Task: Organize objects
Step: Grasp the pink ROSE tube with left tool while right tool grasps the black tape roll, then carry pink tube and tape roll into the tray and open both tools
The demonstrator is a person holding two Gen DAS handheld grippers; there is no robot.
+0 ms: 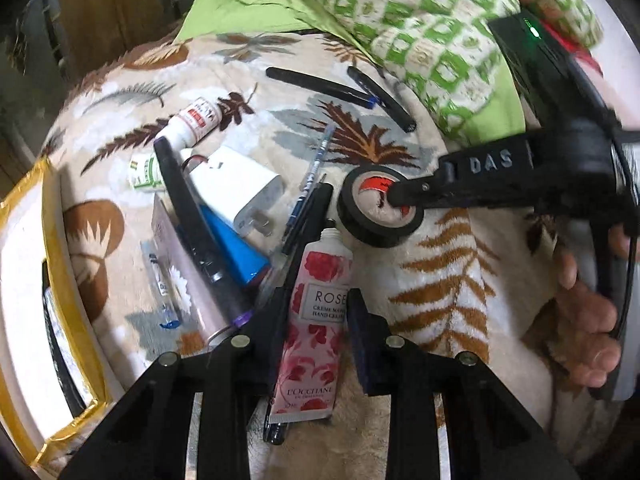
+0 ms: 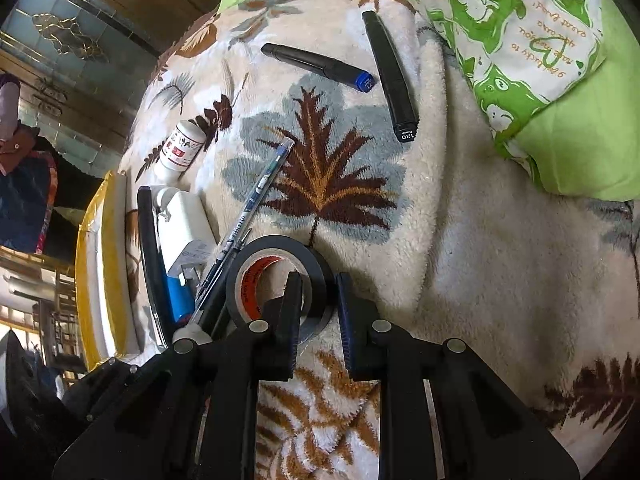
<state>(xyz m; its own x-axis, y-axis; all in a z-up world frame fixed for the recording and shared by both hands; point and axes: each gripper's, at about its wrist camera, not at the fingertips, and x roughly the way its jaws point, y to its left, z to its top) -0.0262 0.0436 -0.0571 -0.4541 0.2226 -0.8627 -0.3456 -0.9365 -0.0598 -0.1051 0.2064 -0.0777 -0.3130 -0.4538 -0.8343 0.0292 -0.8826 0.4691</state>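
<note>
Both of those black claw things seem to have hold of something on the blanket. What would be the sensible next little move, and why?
Probably lift. The left hand-held gripper straddles the rose hand cream tube; the right hand-held gripper pinches the wall of the black tape roll. Both items lie on the blanket, so raising them clears the clutter.

left tool [image 1: 316, 320]: narrowed, angled down | right tool [image 2: 318, 312]: narrowed, angled down

Soft indoor light, fisheye-warped blurred edges.

Fleecy leaf-print blanket [image 2: 500, 264] under the tongs, green patterned pillow [image 2: 532, 60] beyond them to the right, wooden furniture [image 1: 100, 12] far left
</note>
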